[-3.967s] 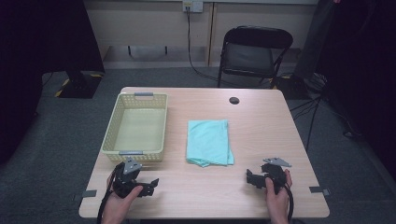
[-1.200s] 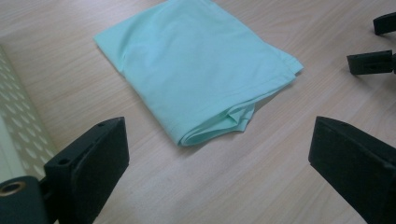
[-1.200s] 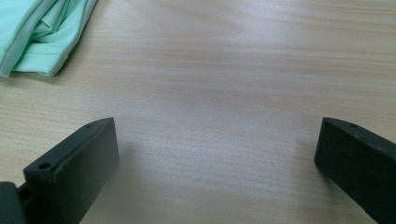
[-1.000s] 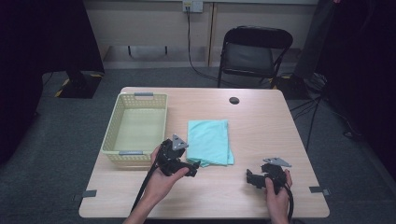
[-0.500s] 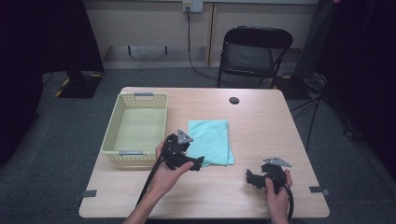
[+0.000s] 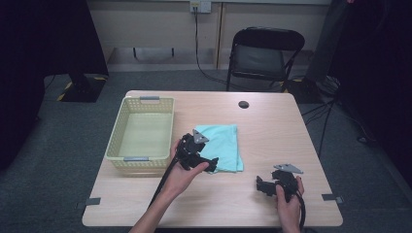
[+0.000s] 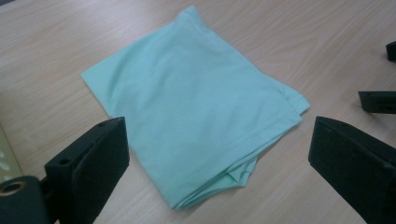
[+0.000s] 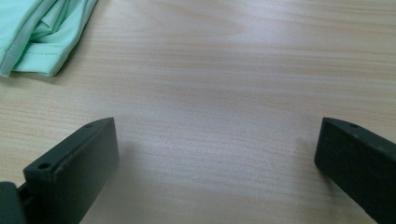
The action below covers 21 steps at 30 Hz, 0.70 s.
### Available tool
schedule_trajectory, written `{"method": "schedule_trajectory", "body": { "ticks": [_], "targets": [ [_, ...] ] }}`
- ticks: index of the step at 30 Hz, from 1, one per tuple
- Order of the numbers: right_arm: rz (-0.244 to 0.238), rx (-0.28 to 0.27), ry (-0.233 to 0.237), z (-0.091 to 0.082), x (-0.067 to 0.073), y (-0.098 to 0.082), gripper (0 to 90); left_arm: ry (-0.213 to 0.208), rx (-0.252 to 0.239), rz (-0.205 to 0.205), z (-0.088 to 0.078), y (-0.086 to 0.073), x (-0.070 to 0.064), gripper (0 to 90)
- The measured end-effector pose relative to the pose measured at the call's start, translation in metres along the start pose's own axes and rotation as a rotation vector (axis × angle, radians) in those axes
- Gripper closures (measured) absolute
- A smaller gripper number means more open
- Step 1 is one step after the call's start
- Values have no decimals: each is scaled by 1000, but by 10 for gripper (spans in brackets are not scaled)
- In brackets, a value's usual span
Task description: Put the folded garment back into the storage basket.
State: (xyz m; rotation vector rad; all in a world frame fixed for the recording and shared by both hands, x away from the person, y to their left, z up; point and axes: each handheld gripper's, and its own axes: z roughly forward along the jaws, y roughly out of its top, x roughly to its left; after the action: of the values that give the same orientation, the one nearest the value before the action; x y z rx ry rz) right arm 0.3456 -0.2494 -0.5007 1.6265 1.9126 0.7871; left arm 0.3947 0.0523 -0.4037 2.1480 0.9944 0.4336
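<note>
One folded mint cloth (image 6: 222, 145) lies mid-frame, right of the basket (image 6: 141, 133). Our left gripper (image 6: 206, 165) hovers at its lower-left corner, jaws spread; our right gripper (image 6: 265, 187) rests lower right, also agape. We judge it soft and light, best pinched at the layered edge.

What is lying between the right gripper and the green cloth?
Nothing: bare table separates the right gripper from the green cloth, seen in the high and right gripper views.
</note>
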Motion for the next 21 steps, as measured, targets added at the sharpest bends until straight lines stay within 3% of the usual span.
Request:
{"method": "schedule_trajectory", "body": {
  "ticks": [15, 21],
  "targets": [
    [0, 0, 0, 0, 0, 0, 0, -2, -11, -17, 10, 21, 2, 49],
    [0, 0, 0, 0, 0, 0, 0, -12, -3, -34, 25, 23, 1, 50]
  ]
}}
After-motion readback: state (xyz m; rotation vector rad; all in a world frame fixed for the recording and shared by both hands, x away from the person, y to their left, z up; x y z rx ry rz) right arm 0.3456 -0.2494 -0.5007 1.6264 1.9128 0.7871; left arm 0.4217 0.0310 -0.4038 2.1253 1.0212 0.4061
